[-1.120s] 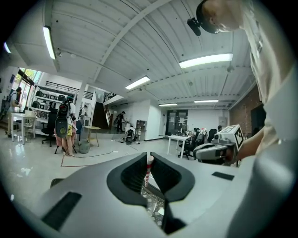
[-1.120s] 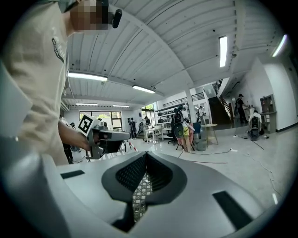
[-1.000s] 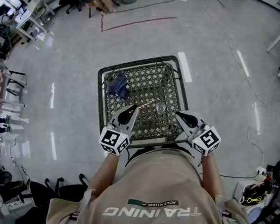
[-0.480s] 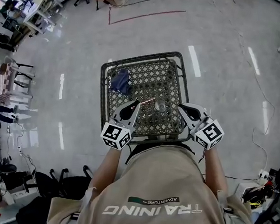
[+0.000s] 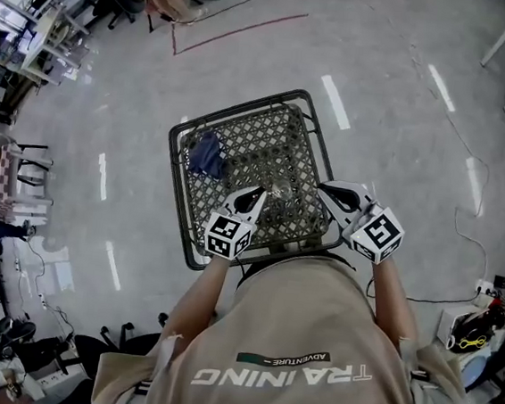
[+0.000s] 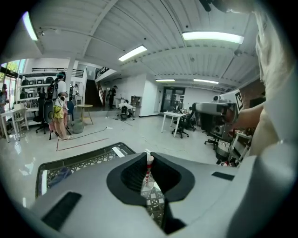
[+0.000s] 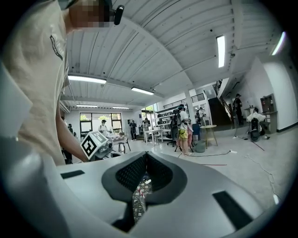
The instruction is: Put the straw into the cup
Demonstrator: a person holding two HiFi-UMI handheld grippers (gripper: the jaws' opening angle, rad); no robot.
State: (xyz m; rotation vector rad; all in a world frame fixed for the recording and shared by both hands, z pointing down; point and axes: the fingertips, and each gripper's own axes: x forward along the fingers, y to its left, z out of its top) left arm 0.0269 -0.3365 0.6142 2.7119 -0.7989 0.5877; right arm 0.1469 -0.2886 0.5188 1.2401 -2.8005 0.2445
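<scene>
A red-and-white striped straw (image 6: 148,171) stands upright between the tips of my left gripper (image 6: 148,155), which is shut on it. Just under the straw's lower end there is a clear cup (image 6: 149,190). In the head view the cup (image 5: 281,191) rests on the black mesh table (image 5: 175,157), just right of my left gripper (image 5: 258,194). My right gripper (image 5: 324,188) hovers over the table's right edge, to the right of the cup. In its own view, the right gripper (image 7: 146,156) has its jaws together with nothing between them, and the mesh (image 7: 138,201) shows below.
A crumpled blue cloth (image 5: 208,153) lies on the table's far left part, also seen as the cloth (image 6: 59,172) from the left gripper. Open grey floor surrounds the table, with a red tape line (image 5: 244,30) beyond it. People (image 6: 59,109) and desks stand far off.
My left gripper has moved right along the table's near edge with the straw, closer to the cup. The right gripper has held its place.
</scene>
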